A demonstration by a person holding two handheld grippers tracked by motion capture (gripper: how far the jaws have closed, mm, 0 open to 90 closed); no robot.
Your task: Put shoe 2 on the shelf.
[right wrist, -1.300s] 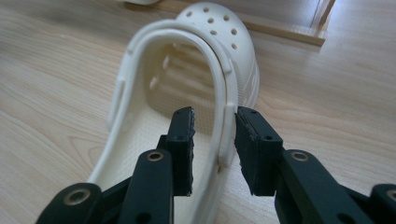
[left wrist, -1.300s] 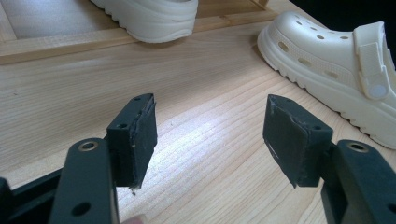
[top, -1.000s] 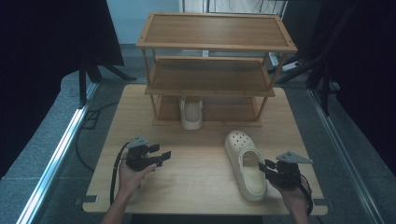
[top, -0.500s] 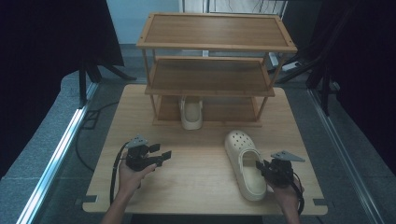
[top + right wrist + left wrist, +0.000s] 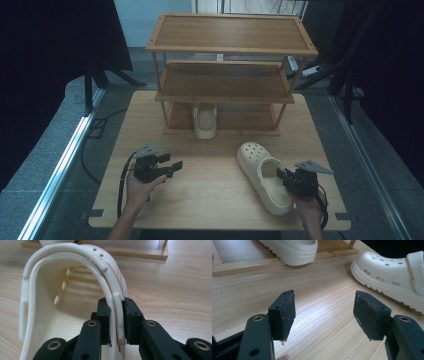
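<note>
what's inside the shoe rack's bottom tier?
One cream clog on the shoe rack bottom tier, heel poking out front. The middle shelf covers its toe and the tier's back.

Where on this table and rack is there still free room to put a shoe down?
The top shelf and middle shelf are bare. On the table, the patch between the left gripper and the clog is free. It is crowded at the bottom shelf's middle, where the other clog sits.

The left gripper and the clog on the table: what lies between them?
Only bare wooden table lies between the left gripper and the clog, as the high view shows.
</note>
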